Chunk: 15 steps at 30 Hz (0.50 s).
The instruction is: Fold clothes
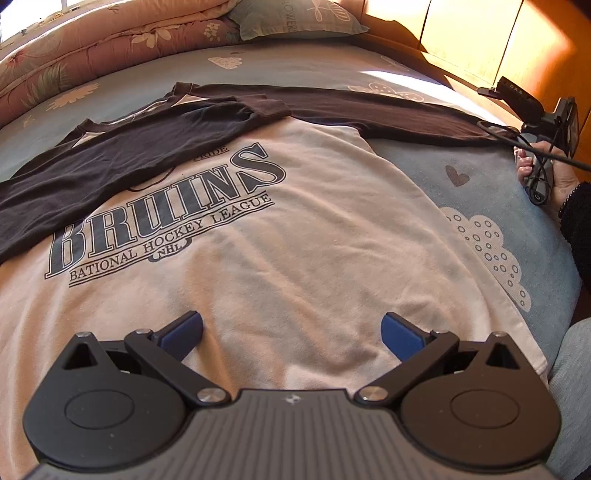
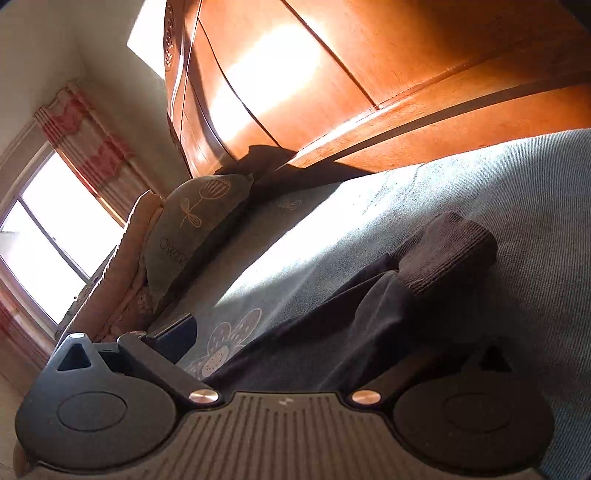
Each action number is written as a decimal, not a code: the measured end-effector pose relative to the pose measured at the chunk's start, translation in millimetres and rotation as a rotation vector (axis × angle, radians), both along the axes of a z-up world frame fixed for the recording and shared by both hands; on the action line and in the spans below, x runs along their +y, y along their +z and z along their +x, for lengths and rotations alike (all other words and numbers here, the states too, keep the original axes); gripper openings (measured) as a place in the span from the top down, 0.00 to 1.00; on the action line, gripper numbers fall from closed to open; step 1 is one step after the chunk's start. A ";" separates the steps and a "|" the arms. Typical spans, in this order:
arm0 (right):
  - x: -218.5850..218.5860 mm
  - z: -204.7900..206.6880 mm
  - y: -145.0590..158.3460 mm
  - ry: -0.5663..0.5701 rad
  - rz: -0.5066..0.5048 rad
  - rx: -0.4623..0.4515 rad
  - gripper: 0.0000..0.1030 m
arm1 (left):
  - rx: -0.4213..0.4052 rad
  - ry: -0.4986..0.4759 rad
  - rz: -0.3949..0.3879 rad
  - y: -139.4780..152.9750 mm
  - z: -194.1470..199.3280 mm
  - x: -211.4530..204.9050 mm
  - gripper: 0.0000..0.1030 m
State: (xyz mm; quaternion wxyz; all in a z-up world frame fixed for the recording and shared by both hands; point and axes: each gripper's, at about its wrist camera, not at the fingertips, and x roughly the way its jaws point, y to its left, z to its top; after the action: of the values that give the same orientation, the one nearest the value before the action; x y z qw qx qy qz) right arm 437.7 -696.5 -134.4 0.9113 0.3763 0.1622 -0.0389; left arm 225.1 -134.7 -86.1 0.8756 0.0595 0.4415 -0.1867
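Observation:
A white shirt (image 1: 295, 236) with a dark "BRUINS" print lies flat on the bed. One dark brown sleeve (image 1: 122, 162) is folded across its chest. The other sleeve (image 1: 388, 110) stretches out to the right, toward a hand (image 1: 535, 177) holding the right tool. My left gripper (image 1: 291, 332) hovers open above the shirt's lower part, with nothing between its blue pads (image 1: 184, 332). In the right wrist view my right gripper (image 2: 306, 343) is open, with the outstretched sleeve (image 2: 351, 325) running between its fingers and the ribbed cuff (image 2: 447, 251) beyond them. Its right finger is lost in shadow.
The blue patterned bed sheet (image 1: 498, 221) surrounds the shirt. A pillow (image 1: 295, 18) and a folded pink quilt (image 1: 92, 48) lie at the far end. Wooden furniture (image 2: 332, 74) borders the bed's right side. A window with curtains (image 2: 55, 229) is at left. A grey-clad knee (image 1: 572, 369) is at lower right.

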 end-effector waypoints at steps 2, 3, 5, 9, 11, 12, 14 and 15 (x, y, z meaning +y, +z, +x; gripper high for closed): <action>-3.4 8.4 0.7 -0.018 0.011 0.005 0.00 | 0.000 0.006 -0.006 0.6 0.7 1.4 0.01; -4.3 10.6 1.5 -0.024 0.024 0.005 0.00 | 0.001 0.010 -0.006 0.3 1.0 2.3 0.01; -6.5 10.4 2.9 -0.004 0.078 -0.024 0.00 | 0.005 0.014 -0.007 -0.6 1.5 4.1 0.01; -8.3 -1.9 7.5 0.035 0.228 -0.137 0.00 | 0.003 0.018 -0.012 -0.4 1.7 6.8 0.01; -6.4 -3.1 13.2 0.041 0.253 -0.156 0.00 | 0.001 0.014 -0.018 1.0 0.6 7.9 0.01; -4.6 -2.9 16.9 0.047 0.260 -0.160 0.00 | 0.002 0.011 -0.018 1.3 -0.3 8.9 0.01; 0.4 -2.0 25.4 0.061 0.268 -0.168 0.00 | 0.004 0.006 -0.018 2.0 -1.9 11.0 0.01; 3.7 -1.8 30.0 0.070 0.268 -0.171 0.00 | 0.004 0.005 -0.017 2.4 -2.7 12.5 0.01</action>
State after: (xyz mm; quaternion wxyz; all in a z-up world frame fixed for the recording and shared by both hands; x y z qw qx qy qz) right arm 435.9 -692.8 -104.4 0.8643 0.4905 0.1006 0.0472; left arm 222.4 -122.2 -83.6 0.8757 0.0506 0.4418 -0.1883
